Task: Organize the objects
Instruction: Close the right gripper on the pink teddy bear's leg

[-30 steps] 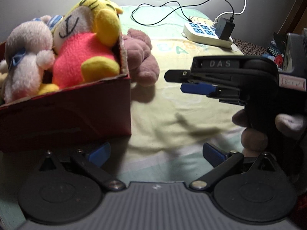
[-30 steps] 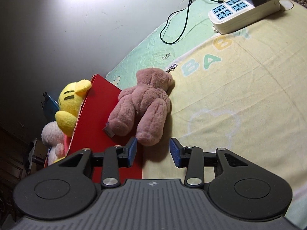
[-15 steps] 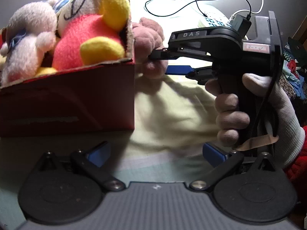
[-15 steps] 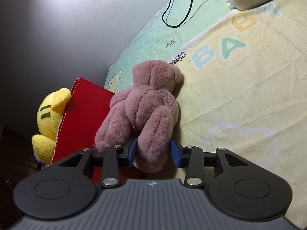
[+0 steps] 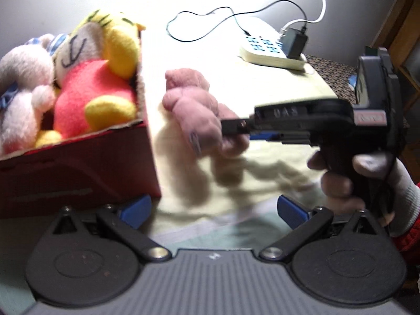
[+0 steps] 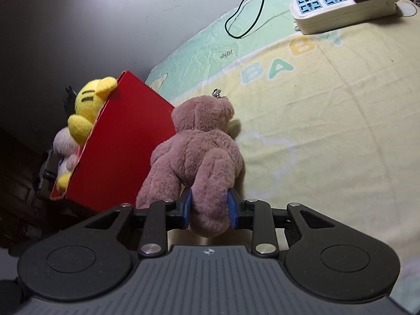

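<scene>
A pink-brown teddy bear lies face down on the yellow baby blanket, beside the red box. My right gripper has one of the bear's legs between its blue pads. Its jaws are closing and both pads press into the plush. In the left wrist view the bear sits a little right of the red box, with the right gripper on its leg and a gloved hand on the handle. My left gripper hovers low and open, holding nothing.
The red box holds a yellow and pink plush and a white plush, piled above its rim. A white power strip with a black adapter and cables lies at the far edge of the blanket. A grey wall stands behind.
My right gripper slid forward over the bear's leg and its jaws narrowed onto it. In the left wrist view the bear now lies farther from the box. My left gripper stayed put.
</scene>
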